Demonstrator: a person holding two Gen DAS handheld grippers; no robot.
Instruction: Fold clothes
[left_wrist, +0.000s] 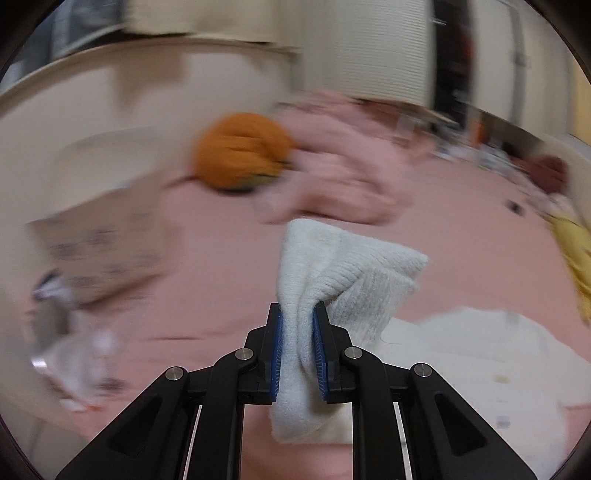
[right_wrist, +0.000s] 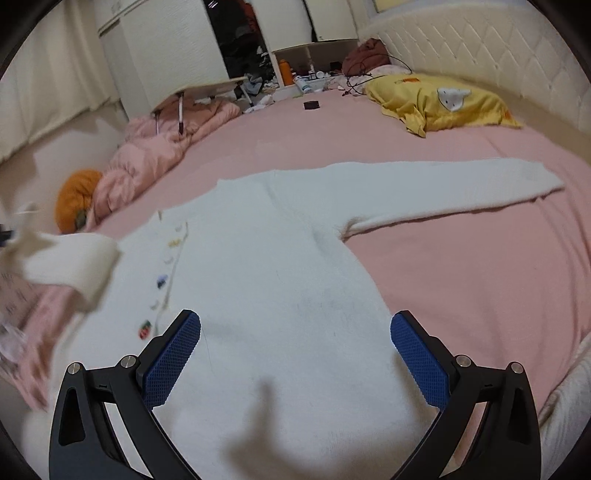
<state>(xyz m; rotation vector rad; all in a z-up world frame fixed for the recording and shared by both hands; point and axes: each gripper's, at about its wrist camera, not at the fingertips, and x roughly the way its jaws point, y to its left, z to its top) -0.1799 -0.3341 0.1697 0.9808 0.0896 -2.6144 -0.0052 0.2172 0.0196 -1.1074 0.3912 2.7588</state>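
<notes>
A white knitted cardigan (right_wrist: 280, 280) lies flat on the pink bedsheet (right_wrist: 461, 280), small coloured buttons down its front, one sleeve stretched out to the right. My left gripper (left_wrist: 298, 310) is shut on the cuff of the other sleeve (left_wrist: 343, 266), which is lifted off the bed; that raised sleeve (right_wrist: 70, 266) shows blurred at the left edge of the right wrist view. My right gripper (right_wrist: 295, 325) hovers above the cardigan's lower body, its jaws wide apart with nothing between them.
A pink quilt (right_wrist: 155, 151) is bunched at the bed's left side beside an orange cushion (right_wrist: 75, 197). A yellow pillow (right_wrist: 439, 101) lies by the padded headboard (right_wrist: 480, 48). A small folding table (right_wrist: 207, 88) and clutter stand at the far end.
</notes>
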